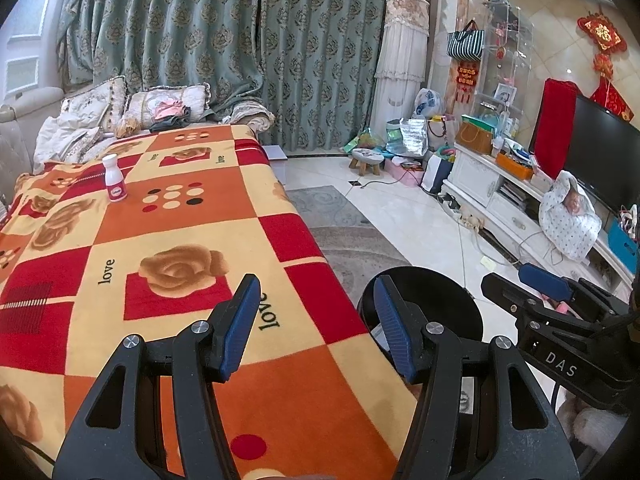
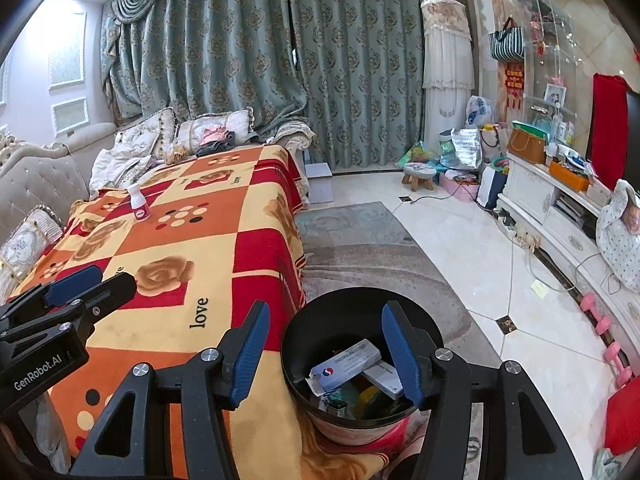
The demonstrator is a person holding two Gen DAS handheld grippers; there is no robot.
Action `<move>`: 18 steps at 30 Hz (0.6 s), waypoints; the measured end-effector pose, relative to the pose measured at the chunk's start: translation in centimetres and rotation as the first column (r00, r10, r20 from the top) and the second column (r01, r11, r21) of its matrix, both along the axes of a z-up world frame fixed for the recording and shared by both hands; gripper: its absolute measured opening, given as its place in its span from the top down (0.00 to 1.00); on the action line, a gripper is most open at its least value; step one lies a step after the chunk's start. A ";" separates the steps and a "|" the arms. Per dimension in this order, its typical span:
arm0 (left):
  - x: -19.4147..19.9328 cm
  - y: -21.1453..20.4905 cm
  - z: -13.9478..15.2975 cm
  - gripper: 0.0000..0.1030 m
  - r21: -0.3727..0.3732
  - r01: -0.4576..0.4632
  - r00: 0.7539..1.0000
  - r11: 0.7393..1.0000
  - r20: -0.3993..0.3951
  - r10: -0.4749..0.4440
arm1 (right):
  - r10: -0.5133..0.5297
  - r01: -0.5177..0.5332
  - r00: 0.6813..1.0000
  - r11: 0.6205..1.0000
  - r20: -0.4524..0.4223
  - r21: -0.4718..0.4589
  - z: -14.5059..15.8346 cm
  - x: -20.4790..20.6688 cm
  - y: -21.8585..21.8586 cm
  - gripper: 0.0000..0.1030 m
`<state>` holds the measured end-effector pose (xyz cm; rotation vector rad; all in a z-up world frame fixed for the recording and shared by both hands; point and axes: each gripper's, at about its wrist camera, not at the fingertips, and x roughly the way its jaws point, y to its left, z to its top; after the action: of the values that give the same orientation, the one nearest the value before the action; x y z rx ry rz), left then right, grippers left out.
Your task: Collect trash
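Note:
A small white bottle with a pink label [image 1: 114, 178] [image 2: 138, 202] stands upright far back on the orange, red and cream blanket [image 1: 180, 220] [image 2: 224, 216]. Beside the blanket's near right edge stands a black trash bin [image 2: 298, 340] [image 1: 444, 300] on the floor, holding a white and blue carton [image 2: 348, 362] and other packaging. My right gripper [image 2: 326, 312] hovers open over the bin's left rim with nothing between its fingers. My left gripper [image 1: 316, 284] is open and empty over the blanket's near edge. Each gripper shows at the side of the other's view.
Cushions and clothes [image 2: 212, 136] pile at the blanket's far end. A grey rug [image 2: 360, 240] and tiled floor lie to the right. A white TV cabinet [image 2: 540, 196], pink dumbbells [image 2: 600, 320], a small stool [image 2: 418, 172] and bags line the right wall.

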<state>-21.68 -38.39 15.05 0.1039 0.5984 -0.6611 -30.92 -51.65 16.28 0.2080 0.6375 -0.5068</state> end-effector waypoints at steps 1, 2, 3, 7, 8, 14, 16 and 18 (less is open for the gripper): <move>0.1 0.1 0.1 0.44 -0.001 -0.001 1.000 1.000 -0.001 0.001 | -0.002 0.002 1.000 1.000 -0.001 0.002 -0.1 0.0 0.0 0.45; 0.1 0.1 0.1 0.44 -0.001 -0.002 1.000 1.000 -0.001 0.002 | -0.003 0.003 1.000 1.000 -0.002 0.004 -0.1 0.0 -0.1 0.45; 0.0 0.1 0.1 0.44 -0.002 -0.002 1.000 1.000 -0.002 0.002 | -0.004 0.004 1.000 1.000 -0.002 0.005 -0.2 -0.1 -0.1 0.45; -0.2 -0.2 -0.3 0.44 0.001 0.004 1.000 1.000 -0.004 -0.004 | -0.003 0.003 1.000 1.000 -0.004 0.004 -0.2 -0.2 -0.1 0.45; -0.2 -0.2 -0.4 0.44 0.002 0.007 1.000 1.000 -0.004 -0.007 | -0.004 0.004 1.000 1.000 -0.003 0.004 -0.2 -0.2 -0.2 0.45; -0.5 -0.4 -0.5 0.44 0.005 0.013 1.000 1.000 -0.002 -0.013 | -0.005 0.005 1.000 1.000 -0.005 0.005 -0.3 -0.2 -0.3 0.43; -0.6 -0.4 -0.5 0.44 0.006 0.014 1.000 1.000 -0.002 -0.014 | -0.007 0.007 1.000 1.000 -0.004 0.003 -0.3 -0.3 -0.4 0.43; -0.5 -0.4 -0.4 0.44 0.007 0.015 1.000 1.000 -0.002 -0.015 | -0.007 0.007 1.000 1.000 -0.003 0.004 -0.4 -0.4 -0.4 0.42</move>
<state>-22.22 -38.80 14.63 0.1145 0.6021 -0.6742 -31.29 -52.02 15.93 0.2131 0.6409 -0.5133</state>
